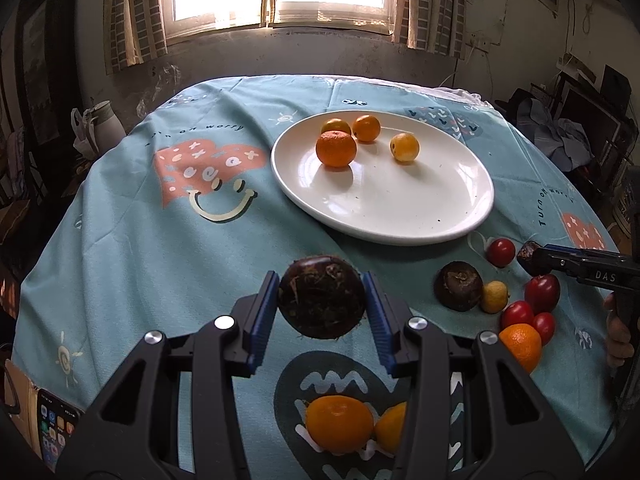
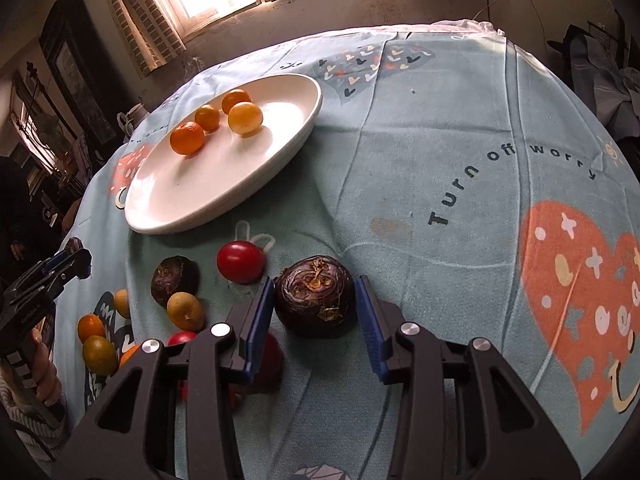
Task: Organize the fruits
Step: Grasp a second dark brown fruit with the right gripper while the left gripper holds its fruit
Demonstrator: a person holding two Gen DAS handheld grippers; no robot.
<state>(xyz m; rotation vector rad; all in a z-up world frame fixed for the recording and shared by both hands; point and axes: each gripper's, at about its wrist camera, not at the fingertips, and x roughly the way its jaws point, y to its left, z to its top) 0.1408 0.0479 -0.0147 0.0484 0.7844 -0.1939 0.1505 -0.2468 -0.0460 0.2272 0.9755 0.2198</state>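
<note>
My left gripper (image 1: 322, 300) is shut on a dark brown water chestnut (image 1: 321, 297) and holds it above the cloth, short of the white plate (image 1: 400, 216). The plate carries several small oranges, one at its back left (image 1: 336, 149). My right gripper (image 2: 315, 300) is shut on a second water chestnut (image 2: 315, 295), right of the plate (image 2: 192, 208); it also shows at the right edge of the left wrist view (image 1: 530, 258). A third chestnut (image 1: 458, 286) lies on the cloth with cherry tomatoes (image 1: 501, 252) and kumquats (image 1: 495, 297).
Two oranges (image 1: 339, 424) lie under my left gripper. An orange (image 1: 520, 346) lies by the tomatoes. A phone (image 1: 54, 432) sits at the table's near left edge. The blue patterned cloth (image 2: 440, 140) covers a round table below a window.
</note>
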